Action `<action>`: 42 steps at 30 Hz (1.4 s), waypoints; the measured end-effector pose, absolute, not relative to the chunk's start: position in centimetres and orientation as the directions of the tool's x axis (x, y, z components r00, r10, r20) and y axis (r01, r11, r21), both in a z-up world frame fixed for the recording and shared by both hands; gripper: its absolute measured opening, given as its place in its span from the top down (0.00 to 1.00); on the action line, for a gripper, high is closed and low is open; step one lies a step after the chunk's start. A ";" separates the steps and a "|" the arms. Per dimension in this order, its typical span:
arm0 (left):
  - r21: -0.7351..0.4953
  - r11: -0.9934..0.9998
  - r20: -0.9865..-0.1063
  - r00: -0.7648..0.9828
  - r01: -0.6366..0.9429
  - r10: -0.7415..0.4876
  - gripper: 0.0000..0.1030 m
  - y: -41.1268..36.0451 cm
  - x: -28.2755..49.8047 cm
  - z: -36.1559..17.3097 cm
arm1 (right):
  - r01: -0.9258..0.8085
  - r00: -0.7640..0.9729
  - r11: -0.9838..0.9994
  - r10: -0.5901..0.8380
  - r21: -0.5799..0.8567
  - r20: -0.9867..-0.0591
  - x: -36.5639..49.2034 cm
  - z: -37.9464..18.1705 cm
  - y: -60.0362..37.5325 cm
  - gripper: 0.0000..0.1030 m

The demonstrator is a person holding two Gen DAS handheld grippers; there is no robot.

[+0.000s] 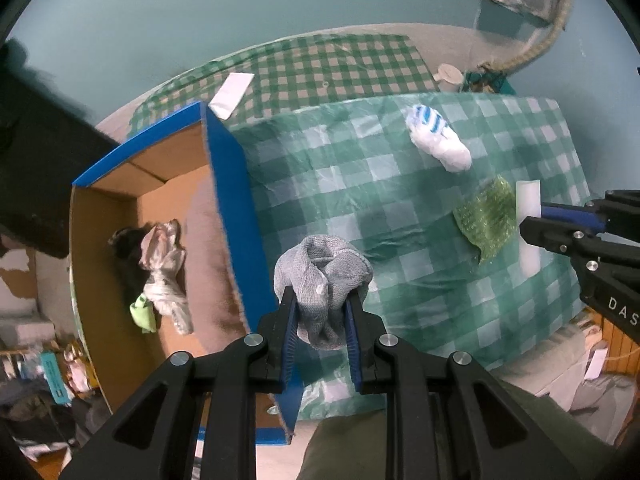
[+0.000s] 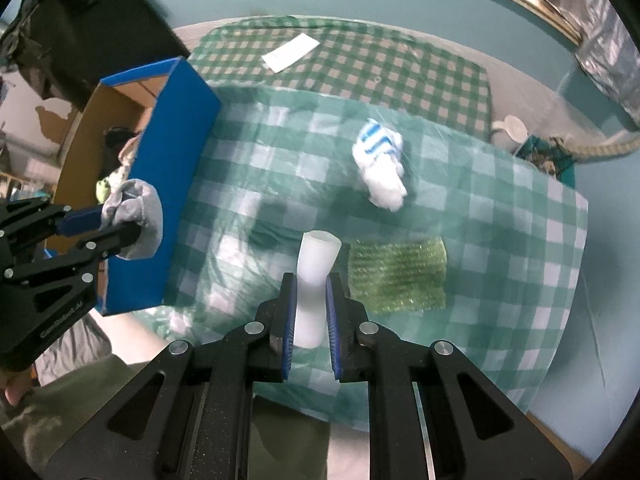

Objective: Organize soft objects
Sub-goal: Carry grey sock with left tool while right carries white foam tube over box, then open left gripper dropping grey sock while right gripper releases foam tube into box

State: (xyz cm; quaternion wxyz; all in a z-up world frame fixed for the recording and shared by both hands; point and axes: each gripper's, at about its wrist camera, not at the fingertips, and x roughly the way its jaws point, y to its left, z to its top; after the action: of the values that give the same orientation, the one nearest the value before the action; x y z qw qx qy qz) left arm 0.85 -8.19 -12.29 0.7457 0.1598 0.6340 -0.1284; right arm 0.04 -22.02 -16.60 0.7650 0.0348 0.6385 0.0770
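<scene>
Dim, cool, teal-tinted indoor light in both views, flat and diffuse, with no single source visible. Soft dark shadows on the green checked cloth, broadest beside the white foam piece. Faint sheen on the cloth's wrinkles and on the metal pins of the gripper arms. Strong fisheye bending, straight edges of the blue cardboard box curved, black vignette at the corners. Motion blur heavier in the right wrist view, smearing the white-and-blue striped sock; box interior and background clutter soft.
</scene>
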 end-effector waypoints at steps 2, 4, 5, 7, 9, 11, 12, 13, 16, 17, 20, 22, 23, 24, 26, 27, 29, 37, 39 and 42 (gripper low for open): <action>0.073 0.924 -0.986 0.165 0.376 0.011 0.79 -7.6 1.0 -12.0 | -0.089 0.176 0.985 0.163 0.149 -0.971 0.5 -16.1 -21.4 0.87; 0.071 0.934 -0.986 0.169 0.351 0.011 0.79 -6.8 1.2 -11.5 | -0.105 0.179 0.983 0.165 0.148 -0.970 0.9 -15.6 -20.8 0.87; 0.070 0.937 -0.985 0.171 0.343 0.011 0.79 -6.5 1.3 -11.4 | -0.112 0.180 0.983 0.166 0.148 -0.970 1.1 -15.5 -20.6 0.87; 0.074 0.943 -0.984 0.178 0.324 0.016 0.79 -5.8 1.4 -11.1 | -0.129 0.181 0.981 0.168 0.146 -0.969 1.5 -15.1 -19.9 0.87; 0.077 0.948 -0.983 0.184 0.309 0.020 0.79 -5.1 1.4 -10.7 | -0.148 0.180 0.978 0.172 0.147 -0.968 1.9 -14.9 -19.2 0.87; 0.066 0.954 -0.983 0.183 0.292 0.012 0.79 -4.4 1.5 -10.4 | -0.163 0.180 0.976 0.174 0.145 -0.968 2.2 -14.7 -18.6 0.87; 0.056 0.958 -0.983 0.182 0.280 0.005 0.79 -4.0 1.5 -10.3 | -0.172 0.180 0.974 0.177 0.146 -0.968 2.4 -14.6 -18.3 0.87; 0.054 0.961 -0.983 0.183 0.271 0.004 0.79 -3.6 1.5 -10.1 | -0.182 0.179 0.972 0.180 0.147 -0.967 2.5 -14.4 -17.9 0.87; 0.061 0.967 -0.981 0.195 0.249 0.012 0.79 -2.6 1.5 -9.6 | -0.211 0.182 0.966 0.186 0.146 -0.966 2.9 -14.0 -16.6 0.87; 0.062 0.969 -0.980 0.198 0.239 0.014 0.79 -2.2 1.5 -9.5 | -0.219 0.182 0.965 0.188 0.147 -0.965 3.1 -13.9 -16.3 0.87; 0.068 0.973 -0.978 0.206 0.219 0.023 0.79 -1.3 1.5 -9.1 | -0.245 0.184 0.958 0.196 0.148 -0.963 3.6 -13.5 -15.0 0.87; 0.080 0.975 -0.976 0.213 0.206 0.035 0.79 -0.6 1.5 -9.0 | -0.261 0.184 0.954 0.201 0.150 -0.962 3.9 -13.2 -14.2 0.87; 0.078 0.977 -0.976 0.214 0.197 0.035 0.79 -0.2 1.5 -8.9 | -0.270 0.185 0.951 0.203 0.149 -0.962 4.1 -13.1 -13.8 0.87; 0.076 0.979 -0.976 0.213 0.189 0.035 0.79 0.1 1.5 -8.8 | -0.277 0.185 0.949 0.205 0.149 -0.961 4.2 -13.0 -13.4 0.87; 0.087 0.981 -0.975 0.216 0.176 0.048 0.79 0.7 1.5 -8.7 | -0.294 0.188 0.944 0.212 0.151 -0.959 4.6 -12.7 -12.4 0.87; 0.094 0.981 -0.974 0.220 0.170 0.055 0.79 1.1 1.5 -8.7 | -0.302 0.188 0.941 0.216 0.153 -0.958 4.8 -12.7 -11.9 0.87; 0.098 0.982 -0.974 0.220 0.159 0.062 0.79 1.6 1.4 -8.7 | -0.322 0.189 0.934 0.223 0.154 -0.956 5.1 -12.5 -10.8 0.87; 0.102 0.990 -0.972 0.223 0.097 0.078 0.79 5.0 1.4 -8.6 | -0.403 0.168 0.900 0.249 0.164 -0.954 6.3 -12.5 -6.2 0.87; 0.101 0.991 -0.972 0.221 0.082 0.081 0.79 5.8 1.5 -8.7 | -0.420 0.162 0.892 0.255 0.167 -0.953 6.6 -12.6 -5.2 0.87; 0.107 0.993 -0.972 0.216 0.058 0.092 0.79 7.2 1.7 -9.0 | -0.440 0.150 0.882 0.260 0.171 -0.954 7.1 -12.9 -3.9 0.87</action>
State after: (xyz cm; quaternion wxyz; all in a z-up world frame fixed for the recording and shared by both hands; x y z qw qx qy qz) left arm 1.66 7.15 -8.96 0.7773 0.0602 0.6261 0.0109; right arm 7.06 -3.91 -12.88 0.7548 -0.0737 0.6092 0.2318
